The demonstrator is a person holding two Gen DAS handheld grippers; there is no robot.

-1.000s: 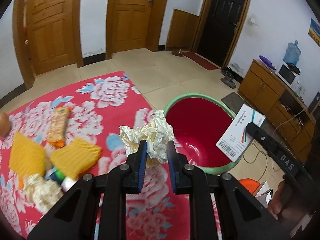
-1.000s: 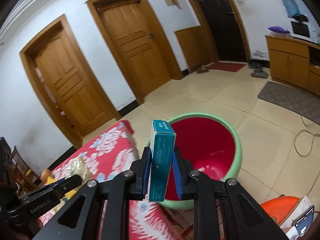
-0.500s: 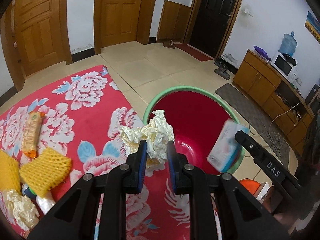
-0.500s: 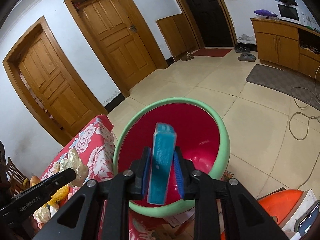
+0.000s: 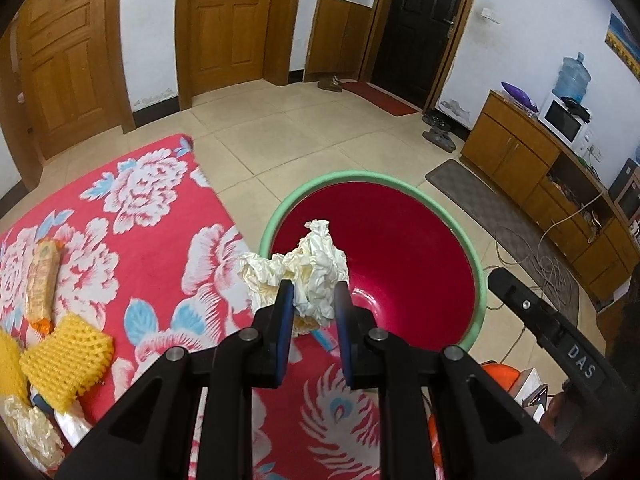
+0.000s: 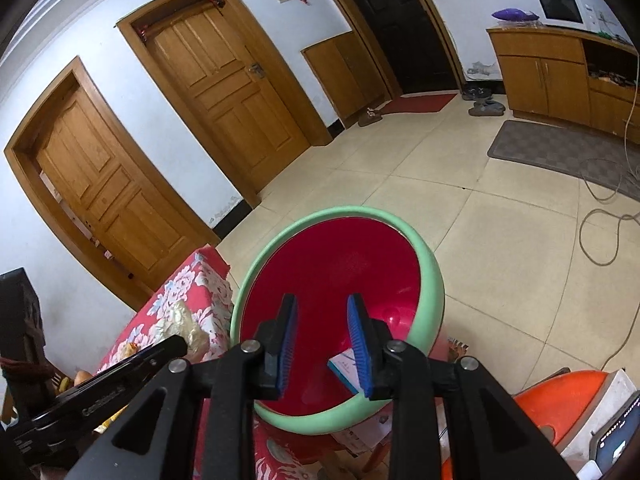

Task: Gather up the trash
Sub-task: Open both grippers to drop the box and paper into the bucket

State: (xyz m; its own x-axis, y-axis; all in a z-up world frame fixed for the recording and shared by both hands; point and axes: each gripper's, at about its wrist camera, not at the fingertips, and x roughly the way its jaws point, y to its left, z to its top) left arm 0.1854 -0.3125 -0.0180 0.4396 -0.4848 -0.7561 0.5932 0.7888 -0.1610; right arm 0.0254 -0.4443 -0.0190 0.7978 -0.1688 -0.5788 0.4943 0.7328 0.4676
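Where the teal carton stood pinched upright between the right gripper's (image 6: 322,316) pads a second ago, those jaws have just been opening and now stand apart with nothing between them; the small box (image 6: 345,367) lies inside the red bin (image 6: 436,292), low by its near wall. Across the same second the left gripper (image 5: 313,300) has come closer over the bin, its blue ribbed pads clamped on the crumpled cream paper wad (image 5: 308,268), which hangs over the bin's near-left rim. On the left, the floral red cloth (image 5: 160,240) carries a flat orange snack wrapper (image 5: 42,280), a yellow foam mesh sleeve (image 5: 66,356) and crinkled clear plastic (image 5: 30,436). The bin is round and glossy, with a thick pale-green lip, pressed against the cloth's edge; beyond it stretches bare tiled floor (image 5: 288,140).
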